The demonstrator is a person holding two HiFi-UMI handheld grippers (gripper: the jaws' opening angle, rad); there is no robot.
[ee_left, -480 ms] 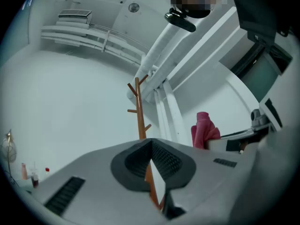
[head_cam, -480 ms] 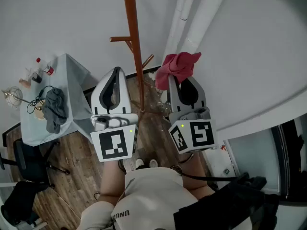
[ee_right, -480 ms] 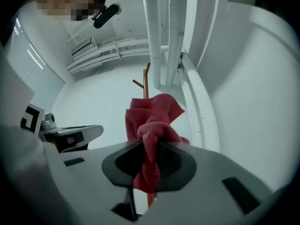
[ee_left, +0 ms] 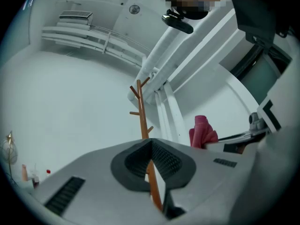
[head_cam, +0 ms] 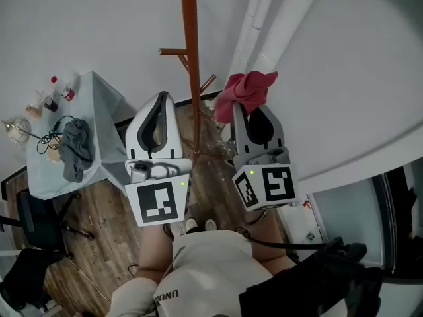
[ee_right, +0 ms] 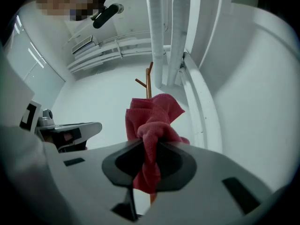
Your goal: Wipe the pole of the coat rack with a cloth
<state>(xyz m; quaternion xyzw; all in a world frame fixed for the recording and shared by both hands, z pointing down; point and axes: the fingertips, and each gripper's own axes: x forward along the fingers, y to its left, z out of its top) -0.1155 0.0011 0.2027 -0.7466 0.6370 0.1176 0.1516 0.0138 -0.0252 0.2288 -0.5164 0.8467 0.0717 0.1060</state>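
Observation:
The coat rack's orange-brown pole (head_cam: pixel 192 58) rises from the wooden floor against the white wall, with short pegs branching off it. My left gripper (head_cam: pixel 160 99) is just left of the pole and apart from it, shut with nothing between its jaws. In the left gripper view the pole (ee_left: pixel 141 111) shows beyond the left gripper (ee_left: pixel 151 142). My right gripper (head_cam: pixel 248 108) is to the right of the pole, shut on a bunched red cloth (head_cam: pixel 244 88). In the right gripper view the cloth (ee_right: pixel 152 116) fills the right gripper (ee_right: pixel 150 143) and hides most of the pole (ee_right: pixel 148 82).
A table (head_cam: pixel 99 107) under a pale cover stands at the left, with a grey rag (head_cam: pixel 75 149), cables and small bottles (head_cam: pixel 54 94) on it. A black chair (head_cam: pixel 33 223) is below it. White pipes (head_cam: pixel 264 18) run up the wall right of the rack.
Almost nothing: the pole sits slightly further right in the head view. Both grippers hold their places and the cloth stays gripped.

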